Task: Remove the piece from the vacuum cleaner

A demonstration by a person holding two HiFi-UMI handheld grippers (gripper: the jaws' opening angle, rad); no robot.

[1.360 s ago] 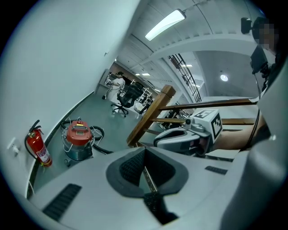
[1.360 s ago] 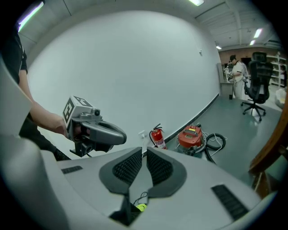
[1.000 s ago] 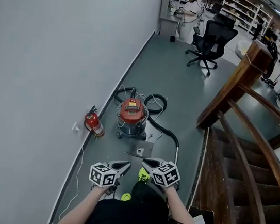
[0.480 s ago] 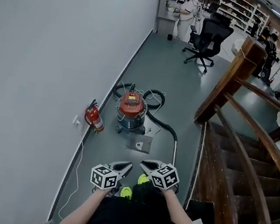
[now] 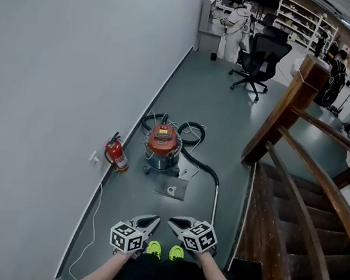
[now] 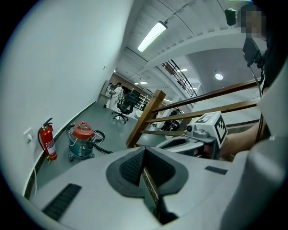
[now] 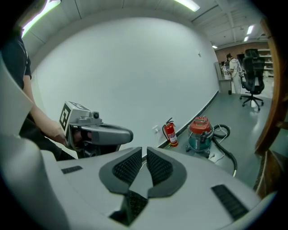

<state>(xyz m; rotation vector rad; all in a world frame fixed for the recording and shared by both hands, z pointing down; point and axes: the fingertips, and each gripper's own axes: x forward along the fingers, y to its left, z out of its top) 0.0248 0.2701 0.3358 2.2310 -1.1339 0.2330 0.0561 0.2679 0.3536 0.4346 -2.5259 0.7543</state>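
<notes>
Grippers sit low in the head view, side by side just above our 2 yellow-green shoes, and both point along the grey floor toward the vacuum cleaner. Our left gripper has its 2 jaws pressed together, the ribbed pads meeting with nothing between them. Our right gripper stands at a narrow setting: its own view shows a thin slit between the pads, and nothing is caught in it either. The 2 tools are near each other but apart, tips angled slightly inward.

The vacuum cleaner stands upright well ahead of us, apart from both grippers, a metal drum with a red lid on small castors, near the white wall. Its black hose loops behind the drum, curves out to the right and joins a thin pale wand that lies on the floor and runs back toward our right gripper. A flat grey sheet lies on the floor just in front of the drum. A red fire extinguisher stands against the wall, just left of the vacuum cleaner.

To our right rises a wooden staircase with a curved banister. Farther down the room we see 1 black office chair and a person standing at a desk.
</notes>
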